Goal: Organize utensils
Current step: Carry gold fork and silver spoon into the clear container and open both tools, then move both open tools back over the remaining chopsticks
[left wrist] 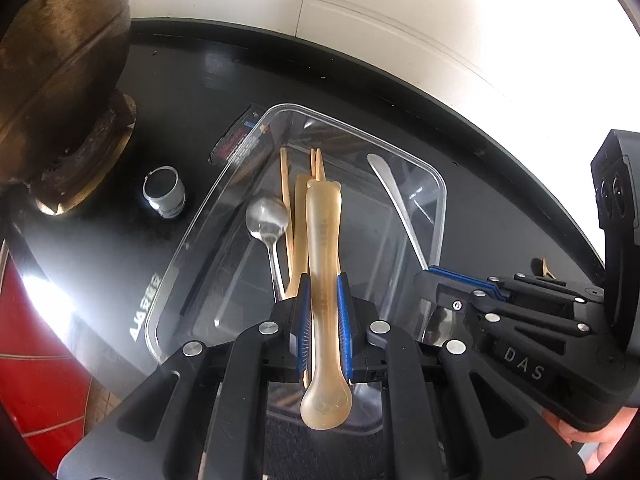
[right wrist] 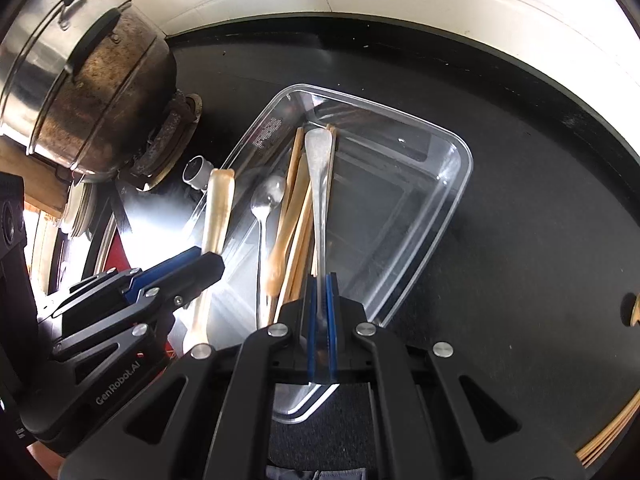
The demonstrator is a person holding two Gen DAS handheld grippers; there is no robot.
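My left gripper (left wrist: 323, 280) is shut on a translucent amber plastic spoon (left wrist: 323, 232), with the bowl toward the camera and the handle pointing away. It hangs over a clear plastic container (left wrist: 440, 184) on the black stovetop. Inside the container lie a metal spoon (left wrist: 267, 216), wooden chopsticks (left wrist: 285, 184) and another amber spoon (right wrist: 280, 248). My right gripper (right wrist: 321, 280) is shut on a flat metal utensil (right wrist: 319, 168), also over the container (right wrist: 466, 168); its head is hidden. Each gripper shows in the other's view: the right gripper (left wrist: 432, 276) and the left gripper (right wrist: 208, 256) with its amber spoon (right wrist: 218, 208).
A stained metal pot (right wrist: 92, 92) sits on a burner at the left, with a silver knob (left wrist: 164, 192) beside the container. White tiles (left wrist: 360, 8) lie beyond the stovetop. Wooden pieces (right wrist: 636, 308) show at the right edge. A hand (left wrist: 580, 436) holds the right gripper.
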